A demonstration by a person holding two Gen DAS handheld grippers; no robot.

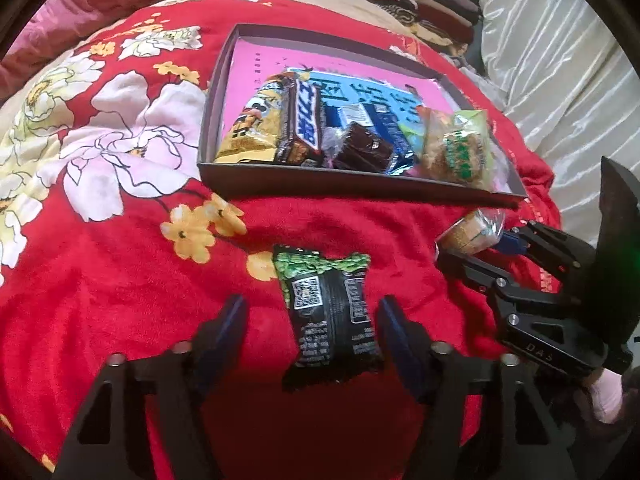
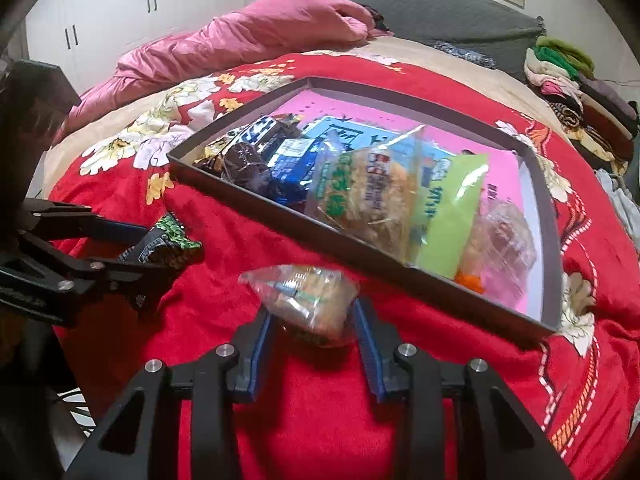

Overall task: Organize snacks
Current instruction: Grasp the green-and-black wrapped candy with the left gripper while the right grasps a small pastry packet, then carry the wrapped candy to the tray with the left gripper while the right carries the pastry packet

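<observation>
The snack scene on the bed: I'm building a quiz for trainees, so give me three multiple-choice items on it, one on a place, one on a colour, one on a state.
1. Where does the black and green packet lie?
A. In the box
B. On the red blanket, in front of the box
C. On the pink pillow

2. What colour is the floor of the box?
A. Pink
B. White
C. Yellow

3. How does the right tool stand?
A. Wide open over the box
B. Closed on a clear-wrapped snack
C. Closed on nothing

Answers: B, the packet rests on the red blanket between the fingers of the left tool; A, pink shows around the snacks; B, its pads press both sides of the clear-wrapped snack.
</observation>
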